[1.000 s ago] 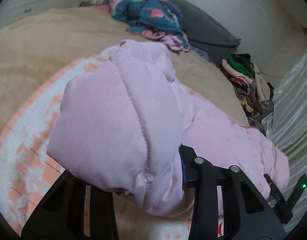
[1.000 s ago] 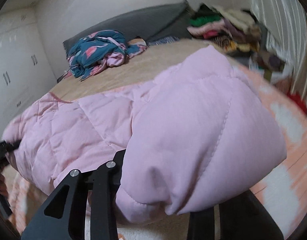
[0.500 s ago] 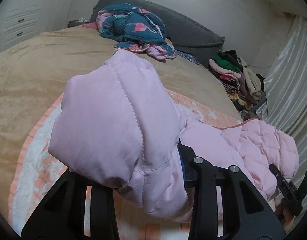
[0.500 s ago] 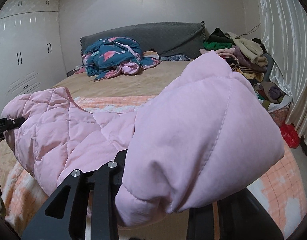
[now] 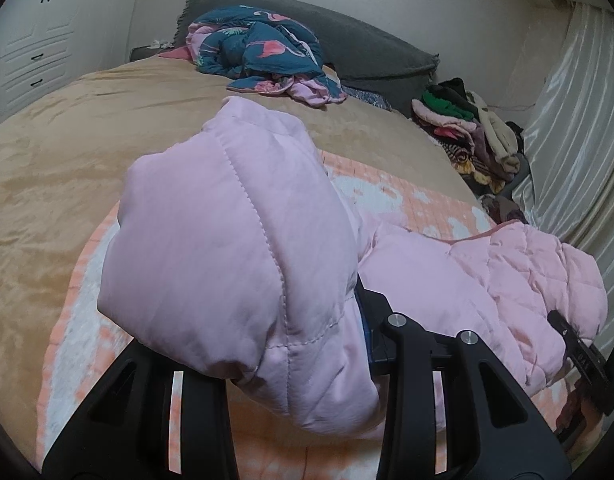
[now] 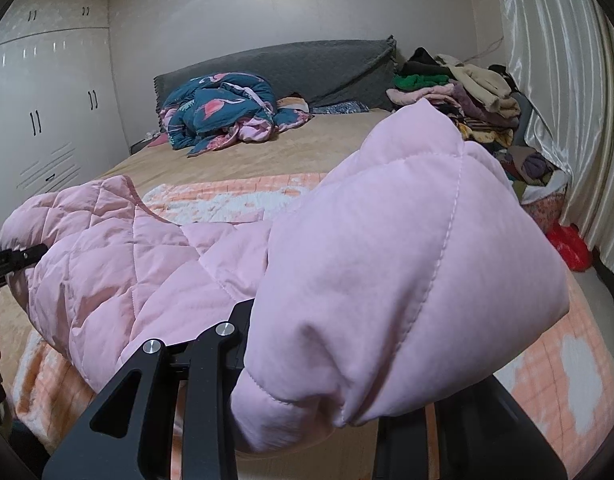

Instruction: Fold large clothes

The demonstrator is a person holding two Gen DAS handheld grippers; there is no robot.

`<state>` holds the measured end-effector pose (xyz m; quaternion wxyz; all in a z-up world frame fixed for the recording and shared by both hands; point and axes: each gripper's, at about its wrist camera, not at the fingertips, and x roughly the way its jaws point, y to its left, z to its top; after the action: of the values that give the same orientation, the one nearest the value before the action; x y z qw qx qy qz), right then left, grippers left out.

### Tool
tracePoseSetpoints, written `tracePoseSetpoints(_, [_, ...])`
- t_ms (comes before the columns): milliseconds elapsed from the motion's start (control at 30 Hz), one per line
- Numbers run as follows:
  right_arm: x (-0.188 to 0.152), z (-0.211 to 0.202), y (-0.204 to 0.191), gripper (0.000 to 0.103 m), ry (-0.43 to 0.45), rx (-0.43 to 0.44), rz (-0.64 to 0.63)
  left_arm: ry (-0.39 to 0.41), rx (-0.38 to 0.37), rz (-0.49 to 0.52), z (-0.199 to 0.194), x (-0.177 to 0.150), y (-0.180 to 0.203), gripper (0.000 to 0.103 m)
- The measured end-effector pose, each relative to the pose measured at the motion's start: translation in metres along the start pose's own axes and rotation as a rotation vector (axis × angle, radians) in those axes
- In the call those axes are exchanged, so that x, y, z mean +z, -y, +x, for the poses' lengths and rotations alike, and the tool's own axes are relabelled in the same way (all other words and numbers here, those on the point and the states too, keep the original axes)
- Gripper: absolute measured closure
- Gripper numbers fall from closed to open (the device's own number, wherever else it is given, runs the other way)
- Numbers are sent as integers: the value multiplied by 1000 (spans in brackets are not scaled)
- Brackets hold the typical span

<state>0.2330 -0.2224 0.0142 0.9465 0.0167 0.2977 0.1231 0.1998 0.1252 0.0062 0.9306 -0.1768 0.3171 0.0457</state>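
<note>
A pink quilted jacket (image 5: 235, 248) hangs between my two grippers above the bed. My left gripper (image 5: 303, 344) is shut on one end of it; the puffy fabric bulges over the jaws and hides the fingertips. My right gripper (image 6: 319, 344) is shut on the other end (image 6: 407, 264) in the same way. The quilted body (image 6: 107, 256) sags between them. The right gripper shows at the right edge of the left wrist view (image 5: 579, 356). The left gripper shows at the left edge of the right wrist view (image 6: 15, 260).
A bed with a tan cover (image 5: 67, 152) and an orange-and-white blanket (image 5: 407, 196) lies below. A crumpled teal flamingo quilt (image 6: 219, 108) sits near the grey headboard (image 6: 307, 64). A clothes pile (image 6: 467, 92) is at the right, by curtains (image 6: 555, 100). White wardrobes (image 6: 47, 112) stand on the left.
Both grippers have lifted the jacket up off the bed and tilted toward level. The jacket now hangs clear between them, with more of the room in view.
</note>
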Motion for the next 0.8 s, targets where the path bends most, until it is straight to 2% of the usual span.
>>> tracePoseSetpoints(200, [-22, -5, 4, 71, -46, -15, 38, -33, 22, 24, -3, -18, -7, 73])
tracePoseSetpoints(367, [-40, 8, 16, 62, -119, -32, 129, -72, 42, 16, 3, -36, -18, 68])
tracePoseSetpoints(600, [-66, 20, 44, 39, -184, 12, 324, -98, 51, -1, 6, -55, -31, 56])
tracePoseSetpoints(733, [-77, 17, 56, 20, -195, 30, 386, -112, 52, -26, 7, -63, -40, 42])
tracePoseSetpoints(800, [-82, 14, 62, 16, -200, 43, 417, -116, 51, -37, 6, -68, -43, 38])
